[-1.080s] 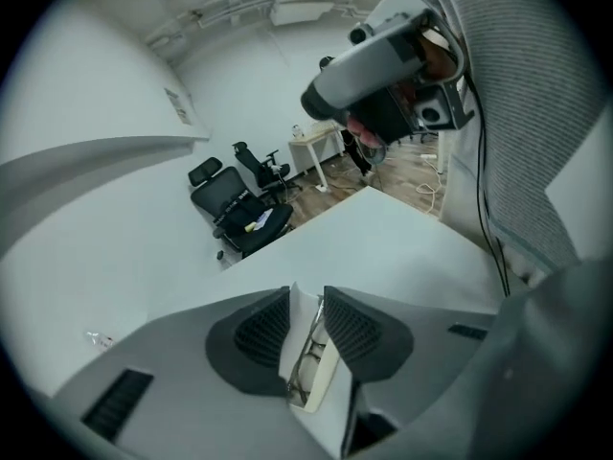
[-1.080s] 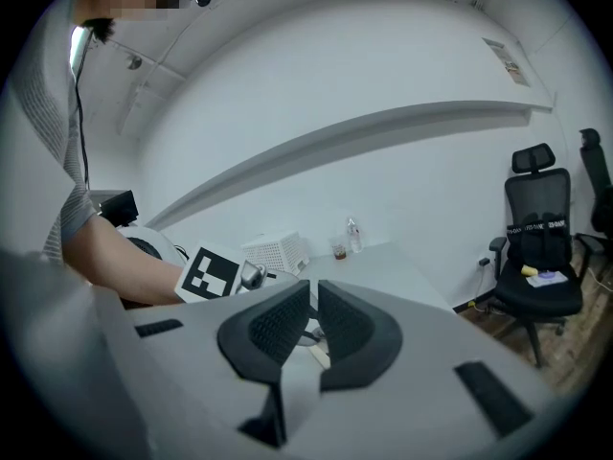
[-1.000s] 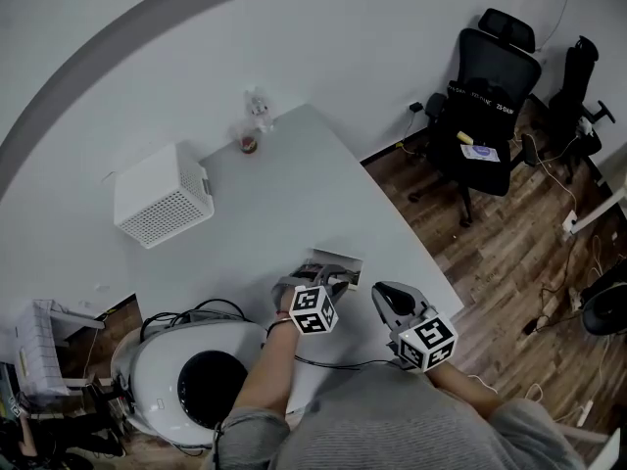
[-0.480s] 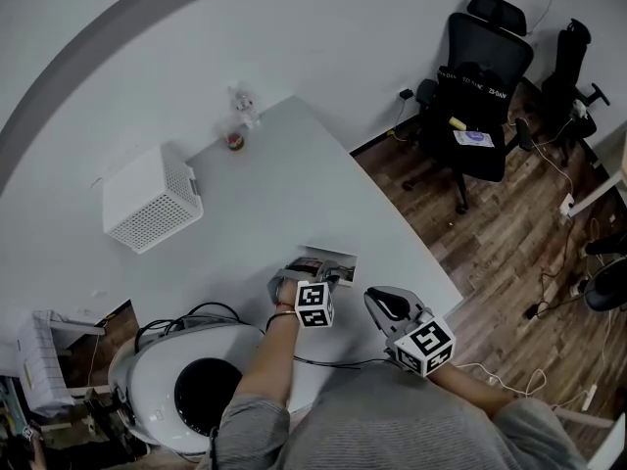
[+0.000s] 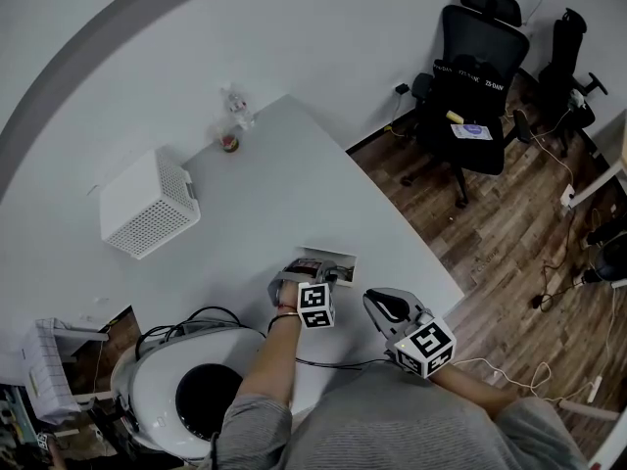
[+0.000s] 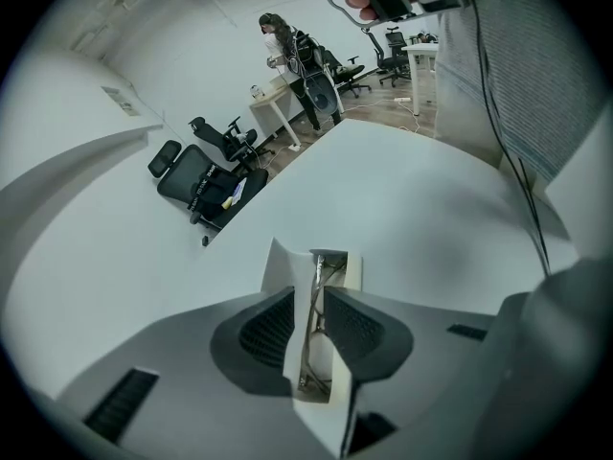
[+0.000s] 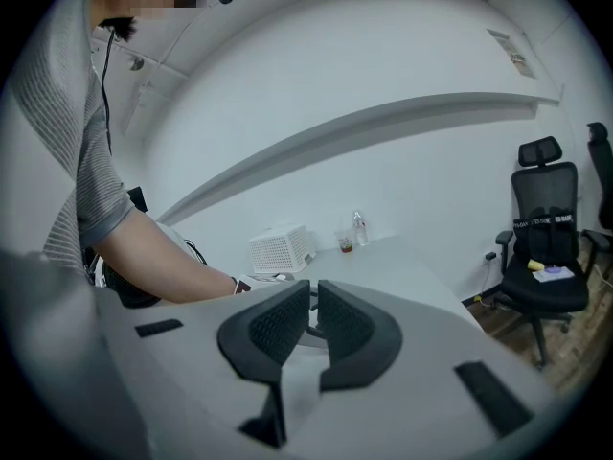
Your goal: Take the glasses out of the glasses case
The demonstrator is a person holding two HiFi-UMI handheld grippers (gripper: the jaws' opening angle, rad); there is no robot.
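Note:
A white glasses case (image 5: 333, 260) lies open near the table's front edge. In the left gripper view the case (image 6: 287, 300) sits between the jaws, its lid flap up, and thin-framed glasses (image 6: 312, 326) lie inside it. My left gripper (image 5: 306, 276) (image 6: 308, 295) is shut on the case, one pad on each side. My right gripper (image 5: 378, 302) (image 7: 314, 291) hovers just right of the case, clear of it, its jaws shut with nothing between them.
A white perforated basket (image 5: 147, 204) stands at the table's left, with a small bottle (image 5: 233, 104) and a cup (image 5: 228, 142) at the far end. A white round machine (image 5: 186, 390) with cables sits at the lower left. Black office chairs (image 5: 480, 57) stand beyond the table's right edge.
The head view has shifted slightly. Both grippers and the case stay about where they were.

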